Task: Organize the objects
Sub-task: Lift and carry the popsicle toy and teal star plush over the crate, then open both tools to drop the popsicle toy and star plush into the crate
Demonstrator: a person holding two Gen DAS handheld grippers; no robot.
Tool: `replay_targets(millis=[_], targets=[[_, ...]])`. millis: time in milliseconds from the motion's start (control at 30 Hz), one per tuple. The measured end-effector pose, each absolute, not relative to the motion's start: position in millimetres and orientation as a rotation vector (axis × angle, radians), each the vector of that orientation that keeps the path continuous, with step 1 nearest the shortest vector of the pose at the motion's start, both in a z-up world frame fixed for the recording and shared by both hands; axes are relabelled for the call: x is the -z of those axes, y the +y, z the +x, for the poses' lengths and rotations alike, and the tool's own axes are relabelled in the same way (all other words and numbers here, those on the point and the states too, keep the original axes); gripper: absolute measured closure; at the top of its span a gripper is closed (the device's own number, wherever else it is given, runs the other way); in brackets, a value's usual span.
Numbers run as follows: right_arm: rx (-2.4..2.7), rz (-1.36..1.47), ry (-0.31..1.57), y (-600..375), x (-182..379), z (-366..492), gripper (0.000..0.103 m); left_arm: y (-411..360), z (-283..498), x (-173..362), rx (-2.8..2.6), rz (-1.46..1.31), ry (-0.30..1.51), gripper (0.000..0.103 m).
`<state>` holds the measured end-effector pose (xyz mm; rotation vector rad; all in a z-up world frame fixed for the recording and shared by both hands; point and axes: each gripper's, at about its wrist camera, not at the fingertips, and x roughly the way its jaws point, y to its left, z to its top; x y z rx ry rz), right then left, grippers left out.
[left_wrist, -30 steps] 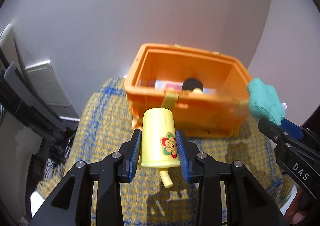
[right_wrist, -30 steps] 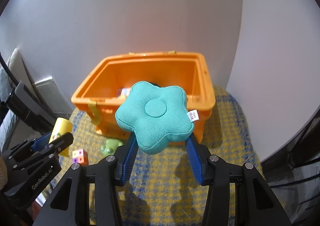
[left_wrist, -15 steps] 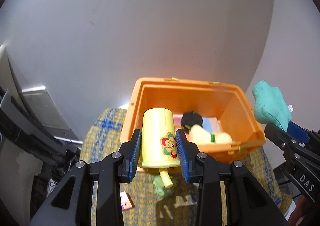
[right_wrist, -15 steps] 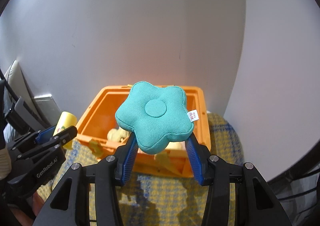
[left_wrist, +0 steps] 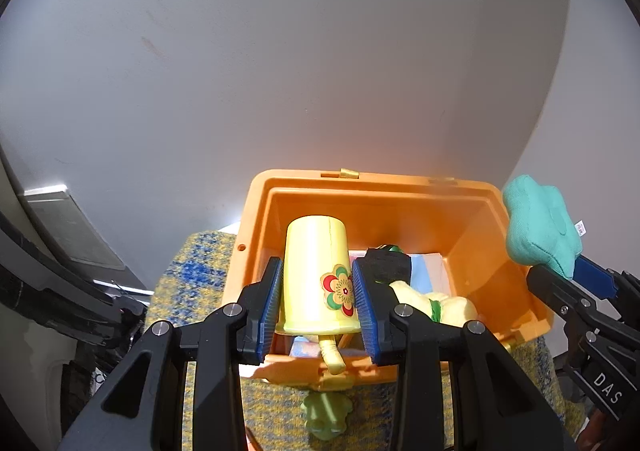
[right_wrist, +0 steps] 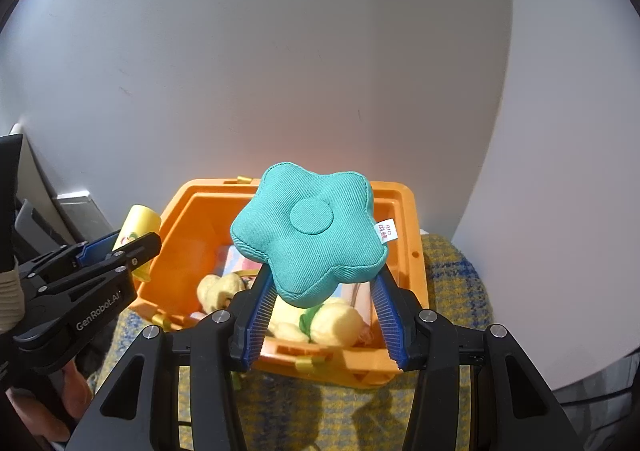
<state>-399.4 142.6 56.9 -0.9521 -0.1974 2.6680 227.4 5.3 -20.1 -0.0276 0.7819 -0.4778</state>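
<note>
Both toys held above the orange bin (left_wrist: 256,235).

My left gripper (left_wrist: 318,297) clamps a yellow flower-print cup (left_wrist: 316,275) upside down over the bin's near-left corner. My right gripper (right_wrist: 324,303) pinches a teal star-shaped cushion (right_wrist: 312,231) over the bin's middle, above a yellow plush toy (right_wrist: 336,321) lying inside. The bin sits on a yellow-blue woven cloth (right_wrist: 452,283).

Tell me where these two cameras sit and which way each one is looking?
Left wrist view: sits on the left gripper, looking forward and down along its fingers at the yellow cup it grips over the orange bin; no hand shows.
Right wrist view: sits on the right gripper, looking forward and down at the teal flower cushion it grips; fingers show at lower left.
Shared: both show the bin, the cup, the cushion, the checked cloth and the other gripper.
</note>
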Motion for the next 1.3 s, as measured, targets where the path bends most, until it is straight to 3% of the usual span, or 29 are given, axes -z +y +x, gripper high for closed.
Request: replay_targets(millis=[367, 400, 467, 500, 533, 633, 1033, 1300], targets=[[-2.650, -1.014, -0.141, 164, -46, -415, 0.050, -4, 238, 31, 0.494, -0.006, 0.819, 0.068], [-2.645, -1.013, -0.144, 164, -46, -415, 0.050, -4, 238, 31, 0.490, -0.002, 0.818, 0.064], [-2.638, -1.013, -0.142, 165, -46, -413, 0.042, -2, 236, 31, 0.481, 0.002, 0.817, 0.043], [-2.636, -1.002, -0.142, 165, -47, -411, 0.032, 0, 234, 30, 0.468, 0.002, 0.812, 0.029], [-2.635, -0.987, -0.144, 165, -49, -411, 0.026, 2, 232, 29, 0.458, 0.002, 0.805, 0.025], [-2.630, -0.972, -0.154, 165, -54, -413, 0.023, 8, 232, 26, 0.442, 0.011, 0.798, 0.018], [-2.621, -0.938, -0.186, 142, -56, -395, 0.011, 30, 216, 21, 0.402, 0.011, 0.810, 0.004], [-2.618, -0.941, -0.183, 131, -52, -385, 0.010, 51, 202, 20, 0.385, -0.008, 0.821, 0.003]])
